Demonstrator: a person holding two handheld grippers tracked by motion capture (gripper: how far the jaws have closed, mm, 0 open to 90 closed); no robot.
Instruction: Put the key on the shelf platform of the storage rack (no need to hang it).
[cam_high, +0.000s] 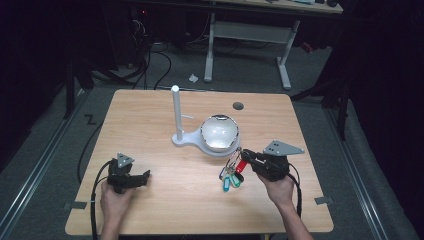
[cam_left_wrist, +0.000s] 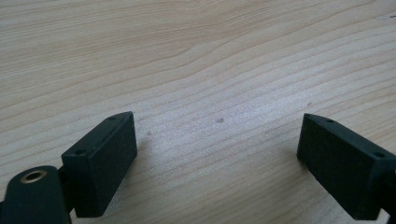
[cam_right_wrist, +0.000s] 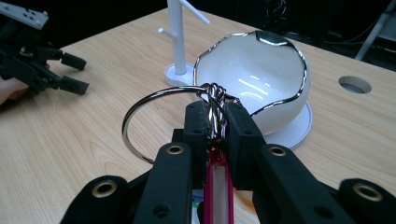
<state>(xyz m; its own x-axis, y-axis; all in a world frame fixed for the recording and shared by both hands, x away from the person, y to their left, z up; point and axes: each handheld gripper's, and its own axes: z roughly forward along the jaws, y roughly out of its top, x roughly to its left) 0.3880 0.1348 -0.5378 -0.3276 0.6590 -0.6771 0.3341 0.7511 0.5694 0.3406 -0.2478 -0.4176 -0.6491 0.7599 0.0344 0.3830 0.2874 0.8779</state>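
Right gripper view: the right gripper (cam_right_wrist: 215, 116) pinches the silver metal key ring (cam_right_wrist: 154, 123) with coloured plastic tags, just in front of the glossy white bowl (cam_right_wrist: 254, 70). Light, slippery, dangling; grip the ring's wound joint. Left gripper (cam_left_wrist: 217, 149) spread over light wooden tabletop (cam_left_wrist: 196, 56).

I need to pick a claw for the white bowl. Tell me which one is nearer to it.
Right. The right claw sits just beside the white bowl, shut on a key ring. The left claw is well off to the bowl's left, open over bare table.
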